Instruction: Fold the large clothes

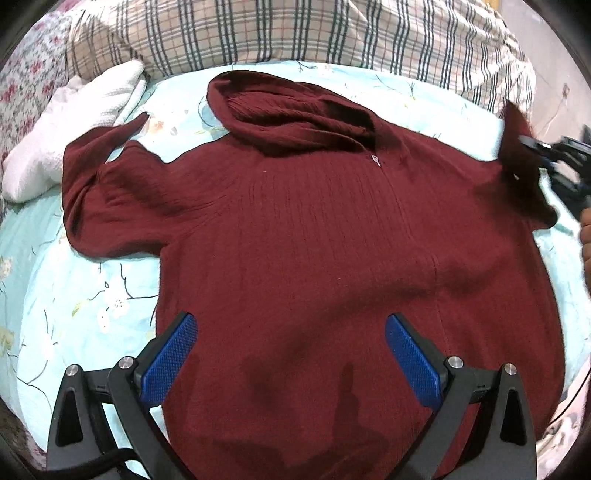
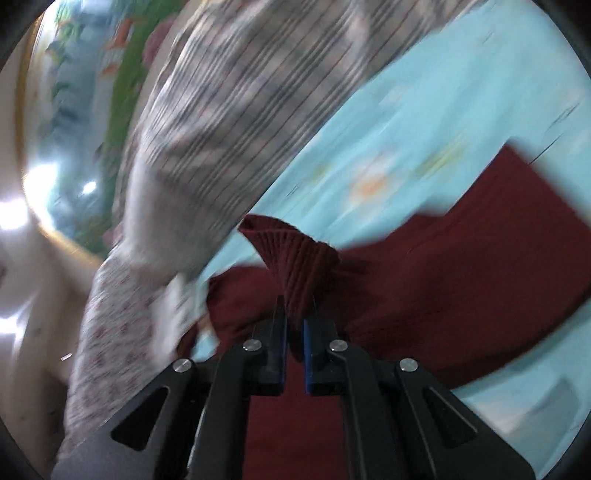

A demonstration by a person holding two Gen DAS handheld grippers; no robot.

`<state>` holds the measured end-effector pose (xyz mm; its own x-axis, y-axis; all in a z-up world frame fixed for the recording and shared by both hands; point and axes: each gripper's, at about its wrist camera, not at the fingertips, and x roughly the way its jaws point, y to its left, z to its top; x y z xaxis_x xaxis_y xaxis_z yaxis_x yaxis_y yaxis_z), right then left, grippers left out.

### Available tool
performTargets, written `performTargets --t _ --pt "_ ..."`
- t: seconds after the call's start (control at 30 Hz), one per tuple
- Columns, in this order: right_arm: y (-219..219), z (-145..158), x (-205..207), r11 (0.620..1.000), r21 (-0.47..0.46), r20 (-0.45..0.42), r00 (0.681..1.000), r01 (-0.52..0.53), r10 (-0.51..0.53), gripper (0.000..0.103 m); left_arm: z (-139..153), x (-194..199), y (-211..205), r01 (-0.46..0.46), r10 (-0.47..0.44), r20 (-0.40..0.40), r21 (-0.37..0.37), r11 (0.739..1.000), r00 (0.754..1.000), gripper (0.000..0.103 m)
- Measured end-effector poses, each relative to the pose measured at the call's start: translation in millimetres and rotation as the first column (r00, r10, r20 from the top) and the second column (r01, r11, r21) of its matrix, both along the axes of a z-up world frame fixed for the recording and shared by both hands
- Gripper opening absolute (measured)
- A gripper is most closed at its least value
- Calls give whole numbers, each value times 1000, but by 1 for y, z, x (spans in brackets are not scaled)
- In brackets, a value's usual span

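Sweater: a dark red knitted sweater [image 1: 295, 229] with a hood lies spread flat, front up, on the bed sheet [image 1: 74, 314], filling most of the left wrist view.
Hood: the hood [image 1: 291, 110] sits bunched at the top of the body, toward the far side of the bed, not yet tucked in.
Left sleeve: the sleeve on the left of that view [image 1: 99, 192] is bent back on itself beside the body, lying loose on the sheet.
Right sleeve: its ribbed cuff [image 2: 295, 266] is lifted off the sheet, fanning out above the pads that pinch it.
Right gripper: the right gripper [image 2: 295, 332] has its jaws together, clamped on that cuff; the blur around it suggests quick motion.
Left gripper: the left gripper [image 1: 291, 354] hovers over the lower body of the sweater, jaws wide apart, nothing between the blue pads.
Progress: early, as I judge it. The sweater is laid out and one sleeve is gripped, but no fold across the body shows.
Left to do: bring both sleeves in over the chest, deal with the hood, then fold the body over.
Surroundings: a checked blanket [image 1: 295, 33] lies along the far edge of the bed, a white towel [image 1: 74, 129] just beside the left sleeve, and a flowered cloth [image 1: 26, 74] beyond it.
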<state>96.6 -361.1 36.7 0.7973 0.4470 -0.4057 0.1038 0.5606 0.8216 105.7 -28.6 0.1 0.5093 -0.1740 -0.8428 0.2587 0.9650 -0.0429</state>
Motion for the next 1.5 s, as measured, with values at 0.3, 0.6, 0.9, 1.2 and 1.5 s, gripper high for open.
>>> performTargets --t 0.3,0.6,0.9,1.2,1.5 --pt "189 -54 97 938 119 -60 941 -324 333 7 -1 19 43 -11 8 -19 -148 989 1000 102" --pt "226 -93 122 894 204 -147 890 -399 431 16 -18 60 54 -13 -4 -66 -266 964 998 101" --pt "135 -18 36 983 3 -17 983 -181 181 17 -42 117 27 -18 -4 -87 -255 967 996 56" --pt "20 2 -39 945 -267 -132 964 190 -231 65 -17 116 59 -62 77 80 -181 982 994 6" --pt "-9 -35 35 926 -371 -263 949 67 -174 68 -32 115 70 -79 85 28 -154 985 996 6"
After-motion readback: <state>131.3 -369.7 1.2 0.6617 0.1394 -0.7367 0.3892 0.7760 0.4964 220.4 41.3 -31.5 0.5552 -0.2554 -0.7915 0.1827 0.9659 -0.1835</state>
